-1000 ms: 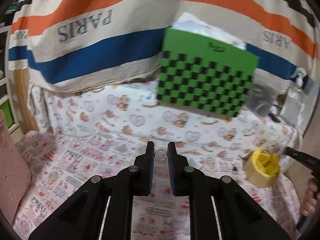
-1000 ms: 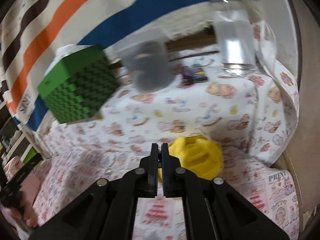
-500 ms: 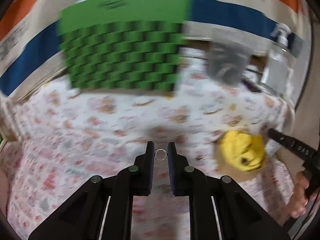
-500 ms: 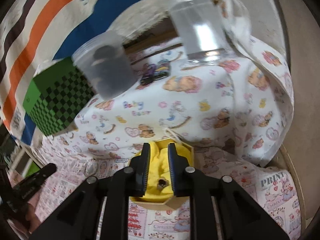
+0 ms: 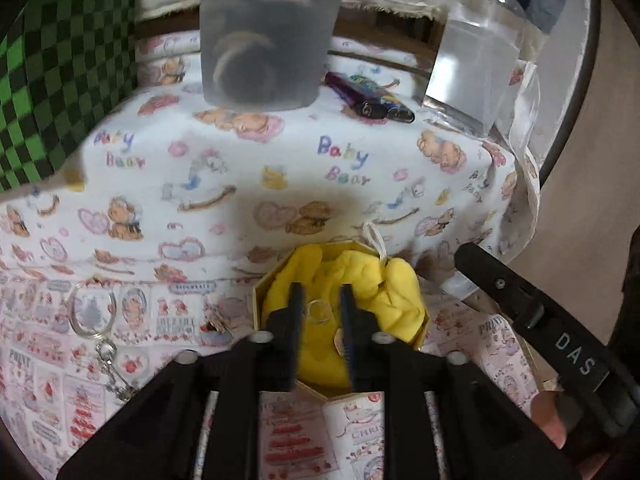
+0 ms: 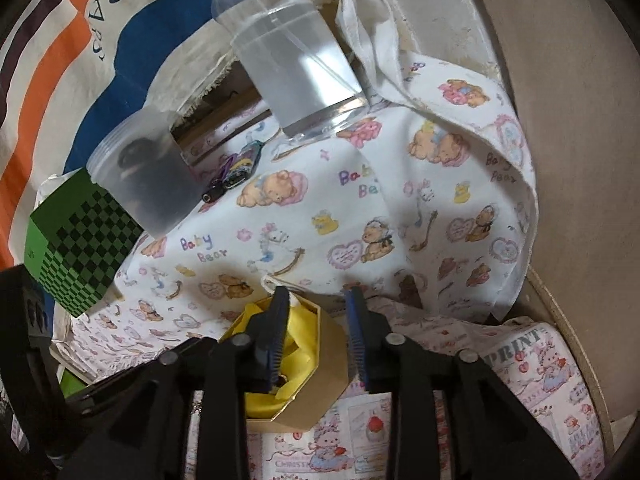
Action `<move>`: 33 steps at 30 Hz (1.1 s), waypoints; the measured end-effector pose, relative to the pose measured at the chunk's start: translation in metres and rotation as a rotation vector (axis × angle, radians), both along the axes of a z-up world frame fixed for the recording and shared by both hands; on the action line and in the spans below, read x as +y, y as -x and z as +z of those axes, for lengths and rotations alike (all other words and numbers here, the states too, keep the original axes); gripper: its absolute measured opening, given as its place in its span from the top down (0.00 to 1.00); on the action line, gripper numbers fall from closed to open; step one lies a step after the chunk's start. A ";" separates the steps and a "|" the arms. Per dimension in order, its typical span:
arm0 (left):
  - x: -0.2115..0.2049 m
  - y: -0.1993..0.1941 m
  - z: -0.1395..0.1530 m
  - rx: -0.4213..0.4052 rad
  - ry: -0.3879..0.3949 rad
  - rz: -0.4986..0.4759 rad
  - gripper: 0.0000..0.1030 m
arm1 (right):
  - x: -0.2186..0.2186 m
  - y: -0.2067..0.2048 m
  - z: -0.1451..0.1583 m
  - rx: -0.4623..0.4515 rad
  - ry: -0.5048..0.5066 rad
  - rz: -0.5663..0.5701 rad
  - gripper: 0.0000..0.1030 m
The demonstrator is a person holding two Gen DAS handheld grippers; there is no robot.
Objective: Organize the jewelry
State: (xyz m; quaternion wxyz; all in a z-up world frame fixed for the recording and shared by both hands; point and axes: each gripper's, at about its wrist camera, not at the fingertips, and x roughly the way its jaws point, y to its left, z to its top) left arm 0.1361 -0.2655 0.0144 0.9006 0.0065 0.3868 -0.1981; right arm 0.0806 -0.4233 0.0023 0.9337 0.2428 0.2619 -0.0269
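Note:
A small gold box (image 5: 418, 340) lined with yellow cloth (image 5: 360, 284) sits on the patterned bedding. My left gripper (image 5: 319, 312) hangs over the box and is shut on a small silver ring (image 5: 318, 312), held between the fingertips above the yellow cloth. My right gripper (image 6: 316, 334) is open and empty, its jaws straddling the right side of the same box (image 6: 324, 376); its black body shows at the right of the left wrist view (image 5: 532, 320). A clear round key-ring charm (image 5: 91, 312) with a chain lies left of the box.
A translucent plastic jar (image 5: 268, 36), two lighters (image 5: 368, 98) and a clear pump bottle (image 5: 476, 60) stand behind on the raised teddy-bear cloth. A green checkered box (image 5: 52, 96) is at the left. A beige wall (image 6: 560, 120) closes the right side.
My left gripper has swung right and forward with the ring, from over the bedding to over the yellow-lined box. My right gripper has opened from shut and moved to straddle the box's edge.

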 end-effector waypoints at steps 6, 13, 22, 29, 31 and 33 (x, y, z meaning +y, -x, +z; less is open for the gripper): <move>0.026 0.012 0.020 -0.088 -0.014 0.048 0.54 | 0.002 0.012 0.013 -0.025 0.021 -0.016 0.62; 0.091 0.051 0.057 -0.274 -0.050 0.149 0.26 | 0.021 0.021 0.024 -0.061 0.062 0.014 0.40; 0.153 0.089 0.067 -0.376 -0.023 0.240 0.06 | 0.048 0.030 0.034 -0.104 0.111 0.056 0.20; 0.171 0.087 0.043 -0.370 -0.023 0.265 0.06 | 0.075 0.031 0.028 -0.098 0.142 0.121 0.16; 0.173 0.086 0.038 -0.395 -0.053 0.293 0.06 | 0.086 0.029 0.023 -0.088 0.159 0.141 0.16; 0.174 0.086 0.034 -0.426 -0.071 0.301 0.06 | 0.094 0.027 0.019 -0.079 0.175 0.159 0.16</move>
